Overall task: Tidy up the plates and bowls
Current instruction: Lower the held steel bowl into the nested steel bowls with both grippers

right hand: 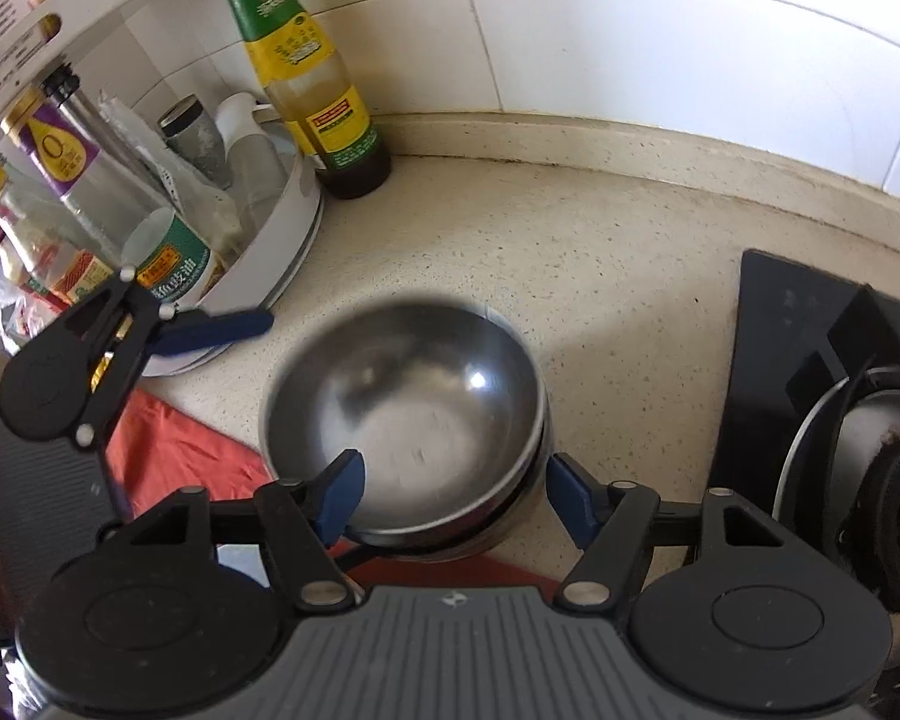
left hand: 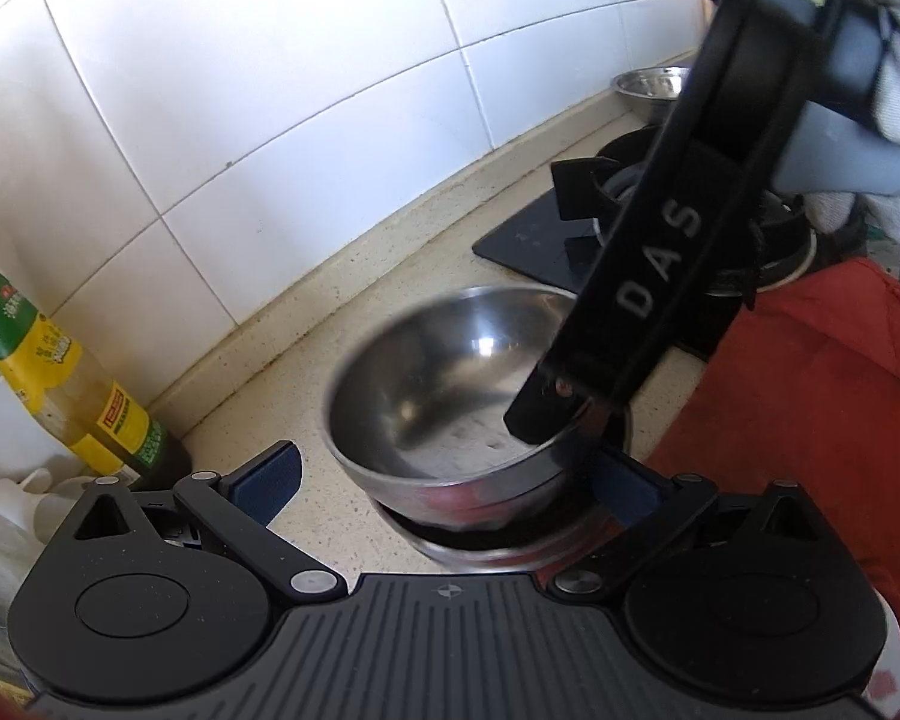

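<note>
White tiled wall [right hand: 660,36] at the back, meeting a speckled beige surface [right hand: 510,240] along a low upstand. A black gas hob [right hand: 822,372] is set into the surface to my right; its burner and pan support show in both views.

A round white condiment rack [right hand: 282,222] stands at the left, crowded with bottles and jars. Just beside it, on the surface against the wall, stands a tall sauce bottle [right hand: 306,78] with a green and yellow label.

A red cloth [right hand: 174,450] lies on the near edge of the surface, under and beside my grippers.

Task item: a steel bowl [right hand: 414,414], nested in a second steel bowl [left hand: 480,546] of which only the rim and lower wall show. The stack sits on the surface between rack and hob, close to the near edge. Another steel bowl [left hand: 651,87] stands well apart at the far end, past the hob by the wall.

My right gripper [right hand: 459,495]: fingers spread, one blue pad inside the top bowl's near rim, the other outside the wall with a gap; neither plainly presses, no grip on the bowl.

My left gripper [left hand: 450,483]: fingers spread wide, either side of the stack, left pad well clear of it; whether the right pad touches I cannot tell.
</note>
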Demonstrator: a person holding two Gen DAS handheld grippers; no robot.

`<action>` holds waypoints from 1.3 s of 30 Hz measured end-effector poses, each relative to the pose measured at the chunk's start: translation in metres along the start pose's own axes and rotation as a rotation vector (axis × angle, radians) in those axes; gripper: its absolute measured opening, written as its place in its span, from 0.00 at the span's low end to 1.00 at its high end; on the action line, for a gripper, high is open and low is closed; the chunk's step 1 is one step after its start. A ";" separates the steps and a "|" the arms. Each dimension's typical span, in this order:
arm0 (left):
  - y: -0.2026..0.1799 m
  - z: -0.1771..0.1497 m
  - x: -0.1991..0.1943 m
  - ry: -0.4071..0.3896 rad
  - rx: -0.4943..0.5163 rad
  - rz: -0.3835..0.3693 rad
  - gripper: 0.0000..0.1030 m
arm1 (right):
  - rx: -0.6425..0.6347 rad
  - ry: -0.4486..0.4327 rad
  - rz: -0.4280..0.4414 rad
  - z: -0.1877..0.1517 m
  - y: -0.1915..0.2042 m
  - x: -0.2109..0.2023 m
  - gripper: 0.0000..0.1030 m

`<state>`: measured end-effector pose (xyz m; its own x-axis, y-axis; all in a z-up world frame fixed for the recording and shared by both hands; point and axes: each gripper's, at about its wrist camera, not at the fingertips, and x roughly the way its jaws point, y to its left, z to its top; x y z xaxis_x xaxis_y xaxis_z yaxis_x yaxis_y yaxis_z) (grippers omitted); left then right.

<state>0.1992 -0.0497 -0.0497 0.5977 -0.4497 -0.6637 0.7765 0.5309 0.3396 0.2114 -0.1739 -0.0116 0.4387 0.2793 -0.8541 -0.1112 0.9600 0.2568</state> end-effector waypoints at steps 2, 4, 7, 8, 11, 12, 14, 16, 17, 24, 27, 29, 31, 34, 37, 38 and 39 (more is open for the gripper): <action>-0.001 -0.005 -0.002 0.002 0.026 0.001 1.00 | 0.013 0.003 0.006 -0.001 0.000 0.001 0.65; -0.002 -0.012 -0.003 0.013 0.052 0.010 1.00 | 0.018 0.000 0.005 -0.002 0.001 0.000 0.66; 0.001 -0.024 0.000 0.035 0.056 0.016 1.00 | 0.044 -0.011 0.007 -0.004 -0.002 0.000 0.68; 0.003 -0.028 0.000 0.043 0.051 0.017 1.00 | 0.055 -0.017 0.007 -0.004 -0.004 0.000 0.69; 0.011 -0.040 0.000 0.069 0.035 0.018 1.00 | 0.096 -0.018 0.014 -0.004 -0.011 0.004 0.70; 0.014 -0.043 0.001 0.076 0.028 0.017 1.00 | 0.107 -0.016 0.021 -0.003 -0.013 0.007 0.70; 0.019 -0.048 0.004 0.085 0.022 0.007 1.00 | 0.133 -0.006 0.031 -0.002 -0.017 0.015 0.70; 0.023 -0.050 0.011 0.088 0.019 -0.010 1.00 | 0.159 0.005 0.036 -0.001 -0.021 0.023 0.70; 0.024 -0.049 0.014 0.089 0.020 -0.022 1.00 | 0.169 0.010 0.038 0.000 -0.023 0.026 0.70; 0.023 -0.046 0.044 0.095 0.059 -0.099 1.00 | 0.230 0.031 0.035 0.004 -0.036 0.048 0.70; 0.021 -0.042 0.055 0.097 0.078 -0.141 1.00 | 0.291 0.038 0.080 0.004 -0.047 0.059 0.70; 0.020 -0.038 0.062 0.093 0.097 -0.161 1.00 | 0.328 0.034 0.116 0.006 -0.054 0.064 0.70; 0.021 -0.033 0.068 0.089 0.120 -0.176 1.00 | 0.339 0.031 0.136 0.009 -0.060 0.068 0.71; 0.025 -0.024 0.080 0.086 0.132 -0.227 1.00 | 0.343 0.028 0.162 0.013 -0.065 0.074 0.76; 0.024 -0.018 0.089 0.054 0.135 -0.258 1.00 | 0.358 0.006 0.178 0.016 -0.072 0.078 0.78; 0.024 -0.017 0.092 0.043 0.128 -0.270 1.00 | 0.369 0.009 0.189 0.018 -0.076 0.080 0.78; 0.025 -0.016 0.095 0.033 0.120 -0.282 1.00 | 0.384 0.021 0.201 0.020 -0.079 0.081 0.78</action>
<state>0.2716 -0.0678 -0.1147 0.3504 -0.5428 -0.7633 0.9299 0.2990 0.2143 0.2739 -0.2278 -0.0924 0.4238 0.4642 -0.7777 0.1492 0.8112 0.5655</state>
